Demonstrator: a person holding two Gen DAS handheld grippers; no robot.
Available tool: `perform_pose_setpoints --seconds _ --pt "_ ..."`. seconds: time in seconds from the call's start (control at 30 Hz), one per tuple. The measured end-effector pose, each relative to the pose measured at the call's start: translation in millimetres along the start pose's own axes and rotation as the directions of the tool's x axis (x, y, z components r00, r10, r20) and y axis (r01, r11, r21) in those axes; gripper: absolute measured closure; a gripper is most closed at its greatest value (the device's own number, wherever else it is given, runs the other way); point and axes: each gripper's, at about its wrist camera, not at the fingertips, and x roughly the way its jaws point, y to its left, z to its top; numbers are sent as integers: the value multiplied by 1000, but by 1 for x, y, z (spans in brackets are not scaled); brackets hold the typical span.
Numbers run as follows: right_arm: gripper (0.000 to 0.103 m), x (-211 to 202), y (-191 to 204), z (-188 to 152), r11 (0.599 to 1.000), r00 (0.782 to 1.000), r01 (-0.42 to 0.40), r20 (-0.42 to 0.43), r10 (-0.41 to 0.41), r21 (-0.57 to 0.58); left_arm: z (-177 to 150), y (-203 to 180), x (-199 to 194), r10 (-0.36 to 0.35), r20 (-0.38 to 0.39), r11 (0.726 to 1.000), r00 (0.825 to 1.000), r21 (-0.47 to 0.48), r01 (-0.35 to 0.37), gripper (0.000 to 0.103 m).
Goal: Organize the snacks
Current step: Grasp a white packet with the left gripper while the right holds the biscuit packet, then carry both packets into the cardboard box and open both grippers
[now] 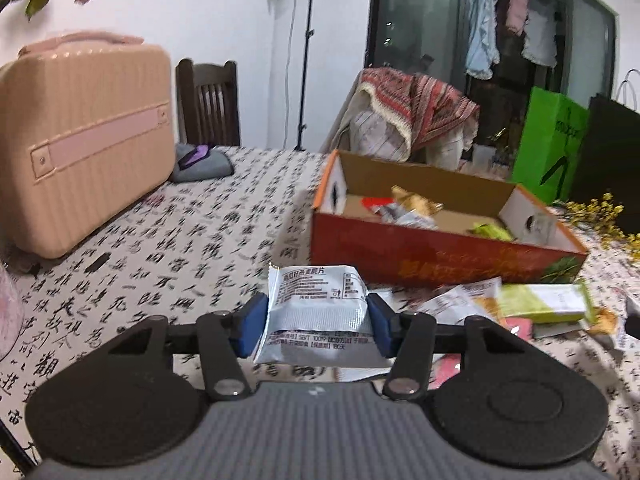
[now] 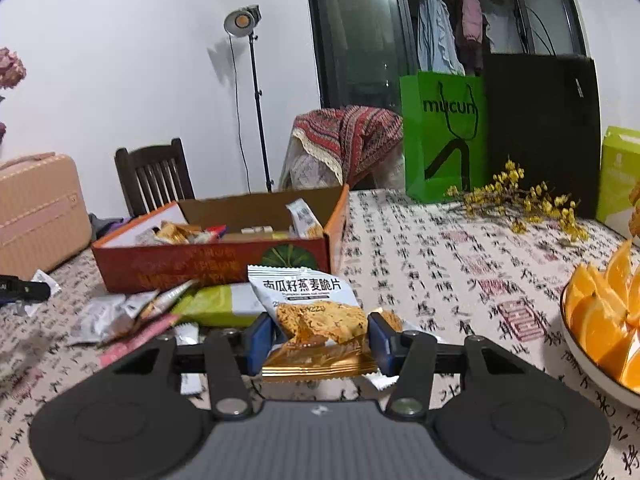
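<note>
Tablecloth's orange slices (image 2: 604, 316) solely in right wrist view

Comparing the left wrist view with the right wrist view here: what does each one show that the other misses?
Left wrist only: the left gripper shut on a silver snack packet, back side up.
Right wrist only: the right gripper shut on an oat crisp packet, a plate of orange wedges and a light green box.
Both: the red cardboard box holding snacks, loose packets in front of it, the pink suitcase, green bag.
</note>
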Motion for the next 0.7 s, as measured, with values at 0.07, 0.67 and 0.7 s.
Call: perform_pose_setpoints --seconds 0.07,0.67,0.7 --pt "53 -2 3 6 1000 1000 -2 11 2 -7 3 -6 -3 -18 12 1000 1000 3 18 48" --pt "53 17 36 63 999 996 -34 78 36 -36 43 -59 -3 -113 89 993 990 28 111 48" --pt "53 20 38 66 999 996 -34 80 37 -37 46 -61 -1 -114 92 993 989 26 112 48"
